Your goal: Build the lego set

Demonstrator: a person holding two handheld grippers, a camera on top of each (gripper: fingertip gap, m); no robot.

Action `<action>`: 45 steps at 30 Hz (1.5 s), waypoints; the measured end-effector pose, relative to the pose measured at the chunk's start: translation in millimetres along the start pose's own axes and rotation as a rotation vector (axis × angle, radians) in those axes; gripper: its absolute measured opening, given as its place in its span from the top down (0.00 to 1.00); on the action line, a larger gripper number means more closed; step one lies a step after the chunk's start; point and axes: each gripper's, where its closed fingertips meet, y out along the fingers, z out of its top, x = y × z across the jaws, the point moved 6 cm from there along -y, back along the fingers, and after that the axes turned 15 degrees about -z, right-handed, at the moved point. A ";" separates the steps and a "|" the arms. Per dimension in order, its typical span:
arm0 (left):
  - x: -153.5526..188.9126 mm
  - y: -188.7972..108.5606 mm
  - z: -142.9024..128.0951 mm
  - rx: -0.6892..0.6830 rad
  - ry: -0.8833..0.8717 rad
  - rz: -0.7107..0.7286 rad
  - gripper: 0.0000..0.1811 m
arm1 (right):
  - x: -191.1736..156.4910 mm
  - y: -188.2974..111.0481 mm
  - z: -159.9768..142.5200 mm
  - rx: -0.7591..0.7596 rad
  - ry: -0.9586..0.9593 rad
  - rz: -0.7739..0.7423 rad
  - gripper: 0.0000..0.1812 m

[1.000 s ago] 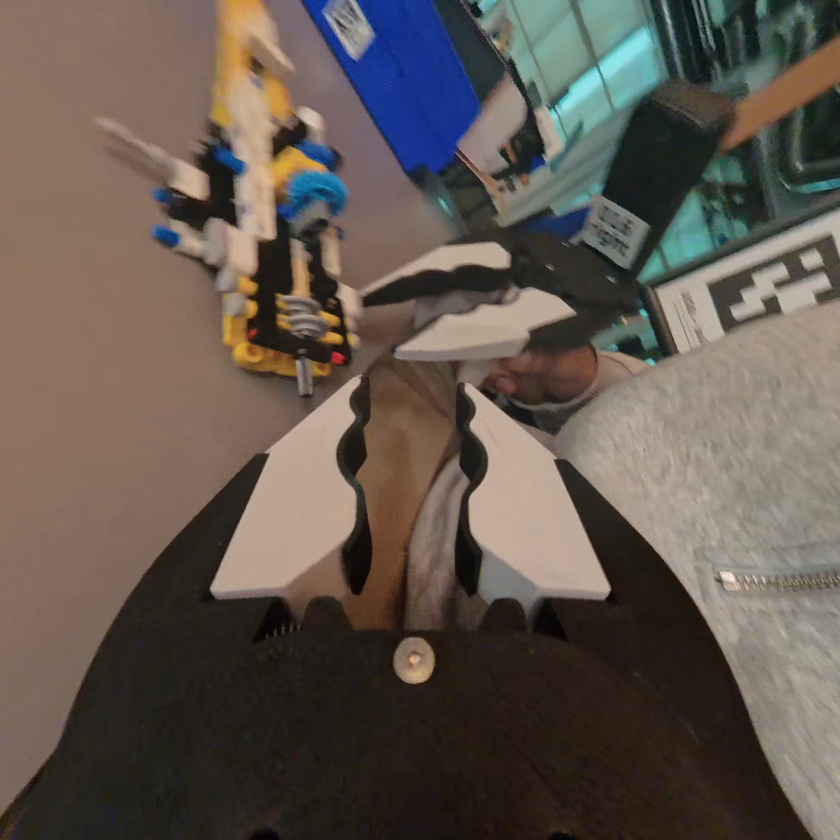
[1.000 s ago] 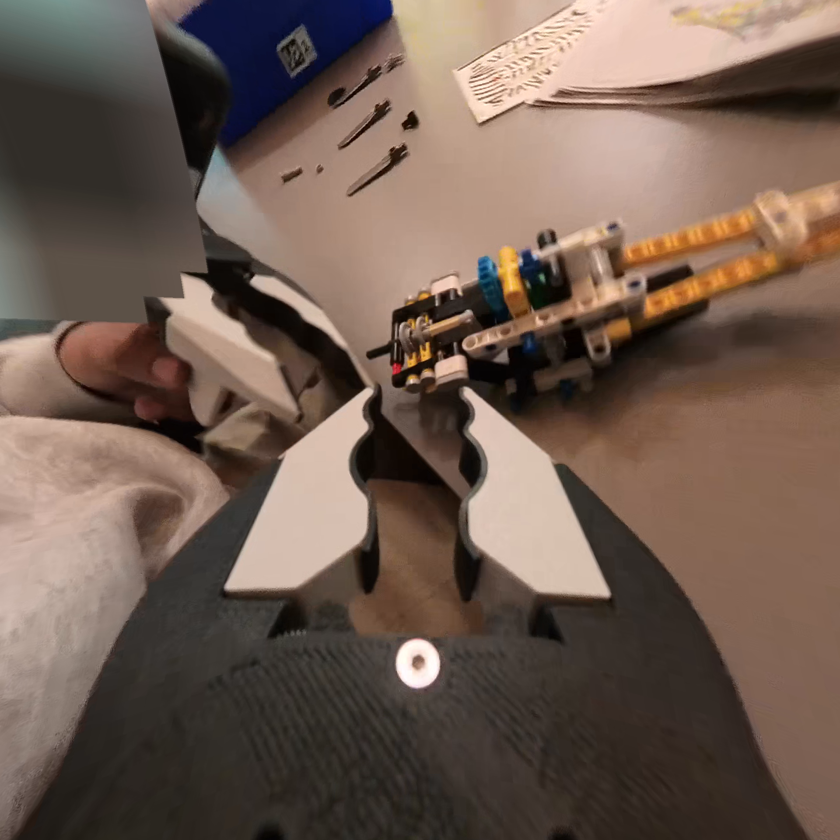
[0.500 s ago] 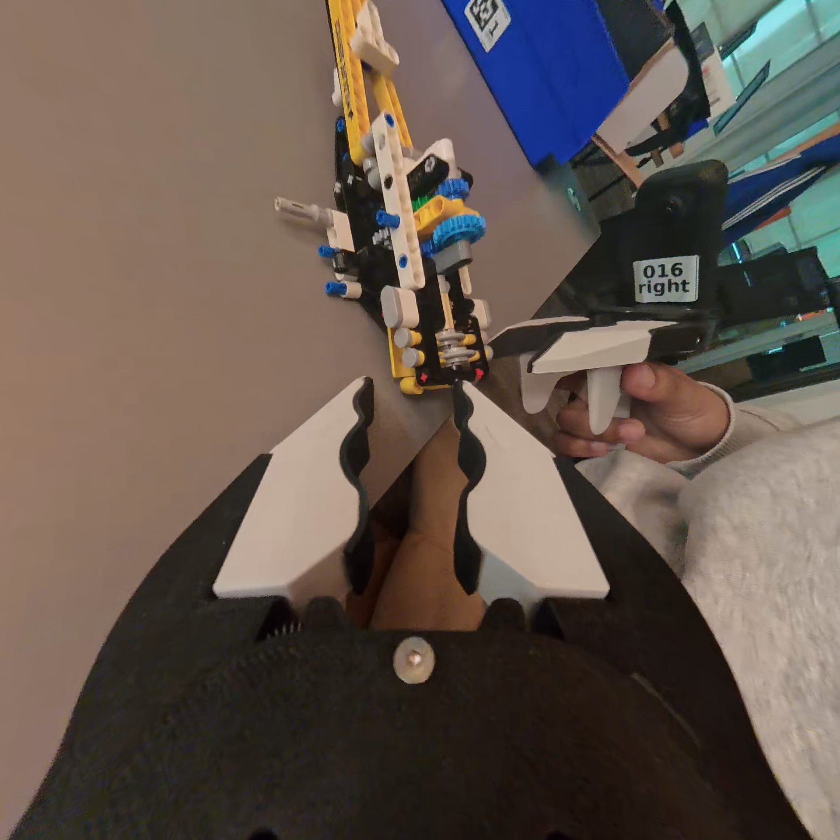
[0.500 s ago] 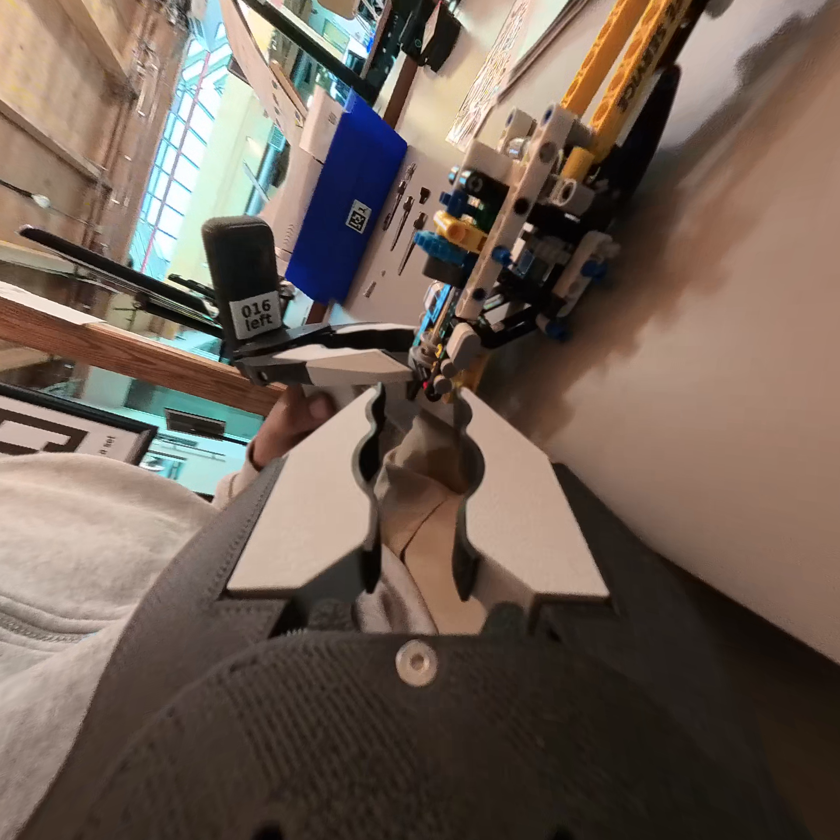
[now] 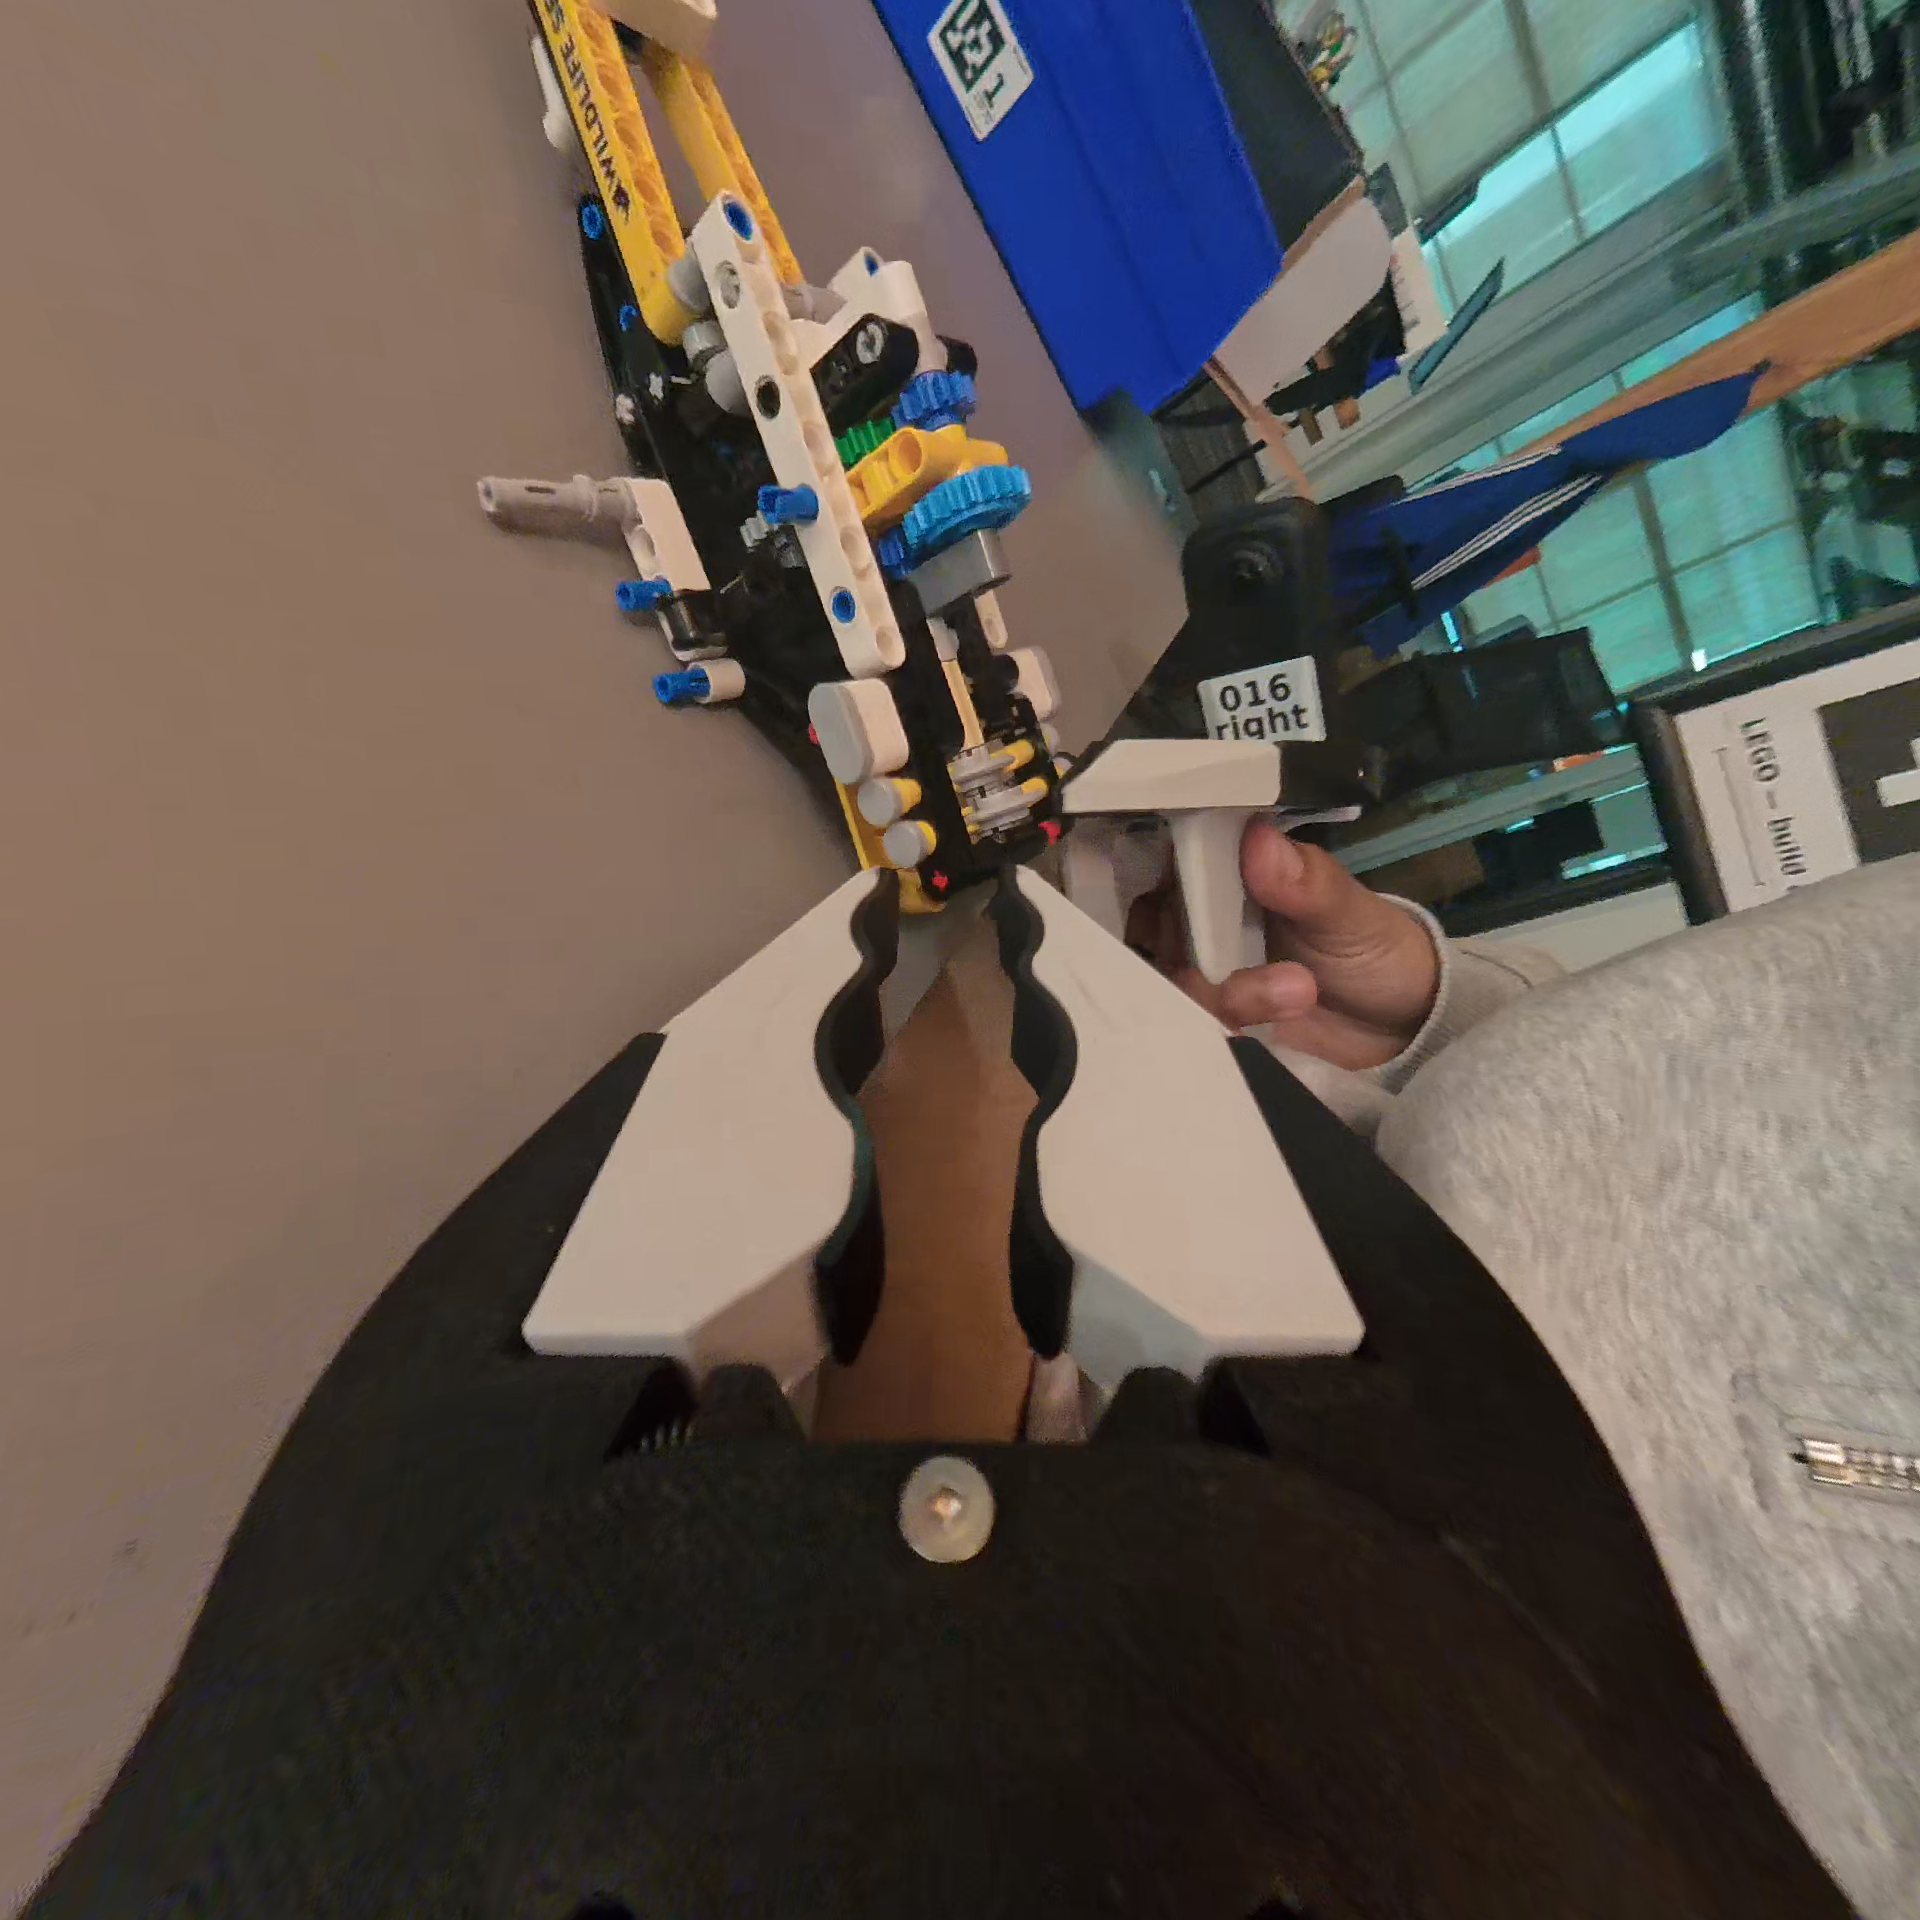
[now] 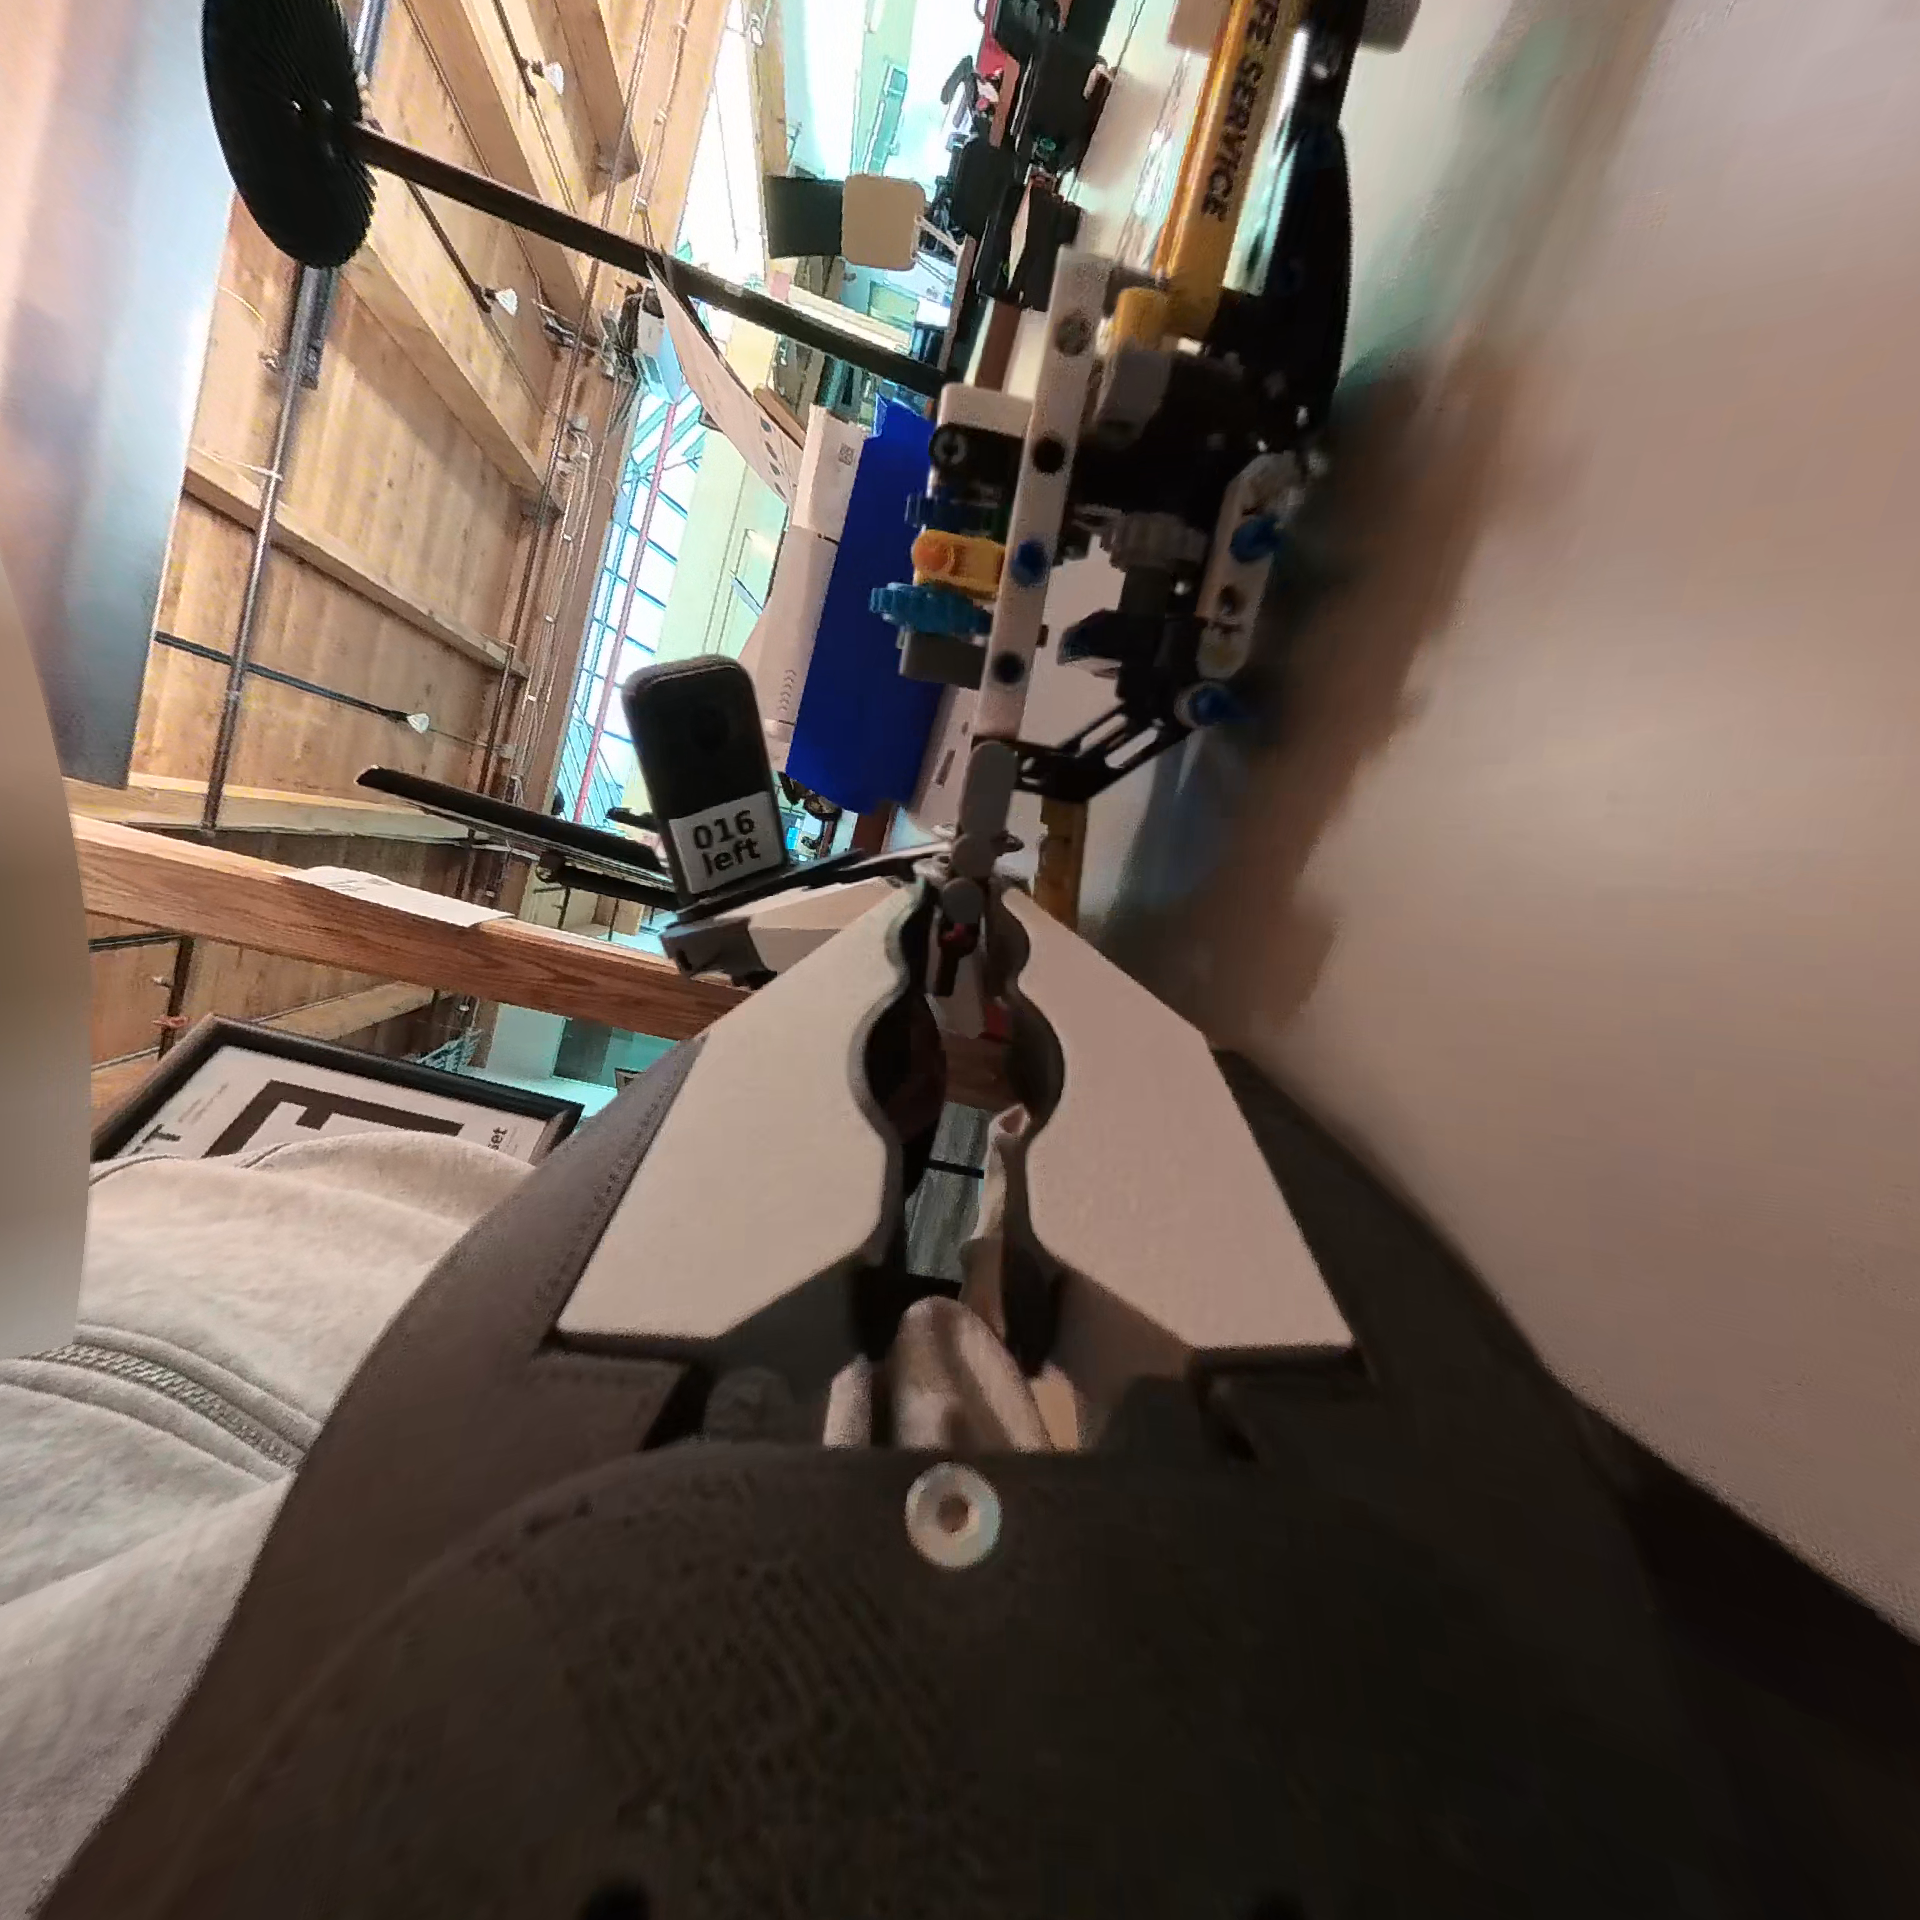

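The lego model (image 5: 810, 499), a long build of yellow beams, white beams, black frame and blue gears, lies on the grey table (image 5: 260, 623) with its near end at the table edge. My left gripper (image 5: 942, 899) is shut on that end's yellow and black corner. My right gripper (image 6: 964, 914) is shut on the same end, on a grey axle and red pins of the model (image 6: 1039, 520). The right gripper (image 5: 1075, 802) comes in from the right in the left wrist view. The left gripper (image 6: 894, 883) meets it from the left in the right wrist view.
A blue box (image 5: 1091, 208) stands behind the model and also shows in the right wrist view (image 6: 862, 665). A person's hand (image 5: 1320, 935) holds the right gripper's handle, with a grey sleeve (image 5: 1610, 1143) below. A framed black and white marker sign (image 5: 1818, 769) stands beyond the table edge. Left and right tips are no more than a few centimetres apart.
Both grippers have moved in to the model's near end, rolling over sideways, and their fingers have narrowed from open to shut on it. The model itself stays on the table.
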 end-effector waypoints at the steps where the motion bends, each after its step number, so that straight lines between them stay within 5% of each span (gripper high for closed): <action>1: -0.1 0.3 0.0 0.008 -0.010 -0.009 0.91 | 0.3 -0.8 0.6 0.001 -0.003 -0.001 0.96; 9: -0.8 1.3 -1.2 0.005 -0.001 0.000 0.94 | 4.4 -17.6 -1.8 -0.116 -0.361 -0.120 0.92; 13: -0.1 4.0 -2.0 -0.008 -0.002 -0.001 0.94 | 0.4 -11.5 2.5 -0.032 -0.198 -0.056 0.84; 20: 2.6 10.1 -3.4 -0.024 -0.014 -0.029 0.95 | 1.9 -9.3 4.8 0.007 -0.039 0.060 0.95; 29: -0.5 11.3 -4.7 -0.062 0.010 0.028 0.98 | 0.4 -3.0 7.0 -0.114 -0.058 0.036 0.95; 45: -1.4 12.9 -4.8 -0.101 0.004 0.030 0.98 | -1.4 -1.9 10.6 -0.117 -0.027 0.087 0.96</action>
